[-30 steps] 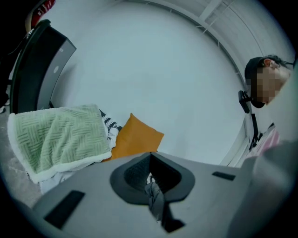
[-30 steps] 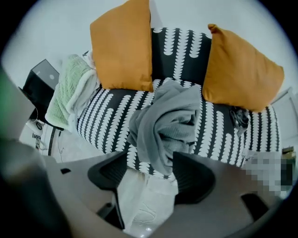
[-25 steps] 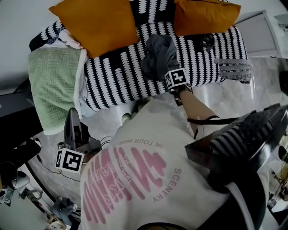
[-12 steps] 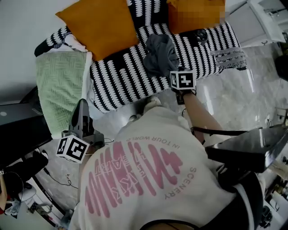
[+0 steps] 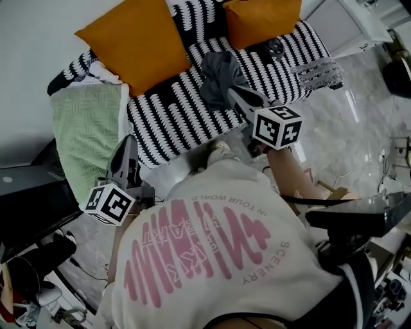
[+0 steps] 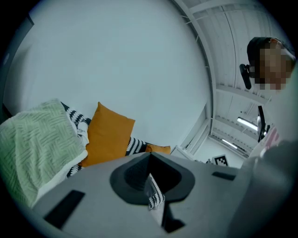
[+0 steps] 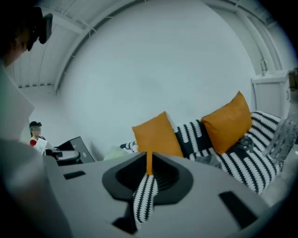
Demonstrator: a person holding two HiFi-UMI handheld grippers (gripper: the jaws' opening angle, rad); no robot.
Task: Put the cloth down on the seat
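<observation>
The dark grey cloth (image 5: 218, 76) lies crumpled on the black-and-white striped sofa seat (image 5: 170, 112), with no gripper touching it. My right gripper (image 5: 241, 98) hovers above and just in front of it, marker cube (image 5: 277, 126) toward me. Its jaws have just been closing and now stand together with nothing between them (image 7: 149, 155). In the right gripper view the cloth (image 7: 208, 159) shows low on the seat, beyond the jaws. My left gripper (image 5: 125, 146) is held at the sofa's left front corner, shut and empty (image 6: 150, 162).
Two orange cushions (image 5: 138, 42) (image 5: 260, 19) lean on the sofa back. A green towel (image 5: 83, 132) drapes the sofa's left end. A small dark object (image 5: 274, 46) lies on the seat's right part. A black box (image 5: 26, 193) stands left. The floor (image 5: 350, 122) is marble.
My right gripper has let go of the cloth and risen away from it, toward me, with its jaws brought together. The cloth stays on the seat. The left gripper has only tilted a little.
</observation>
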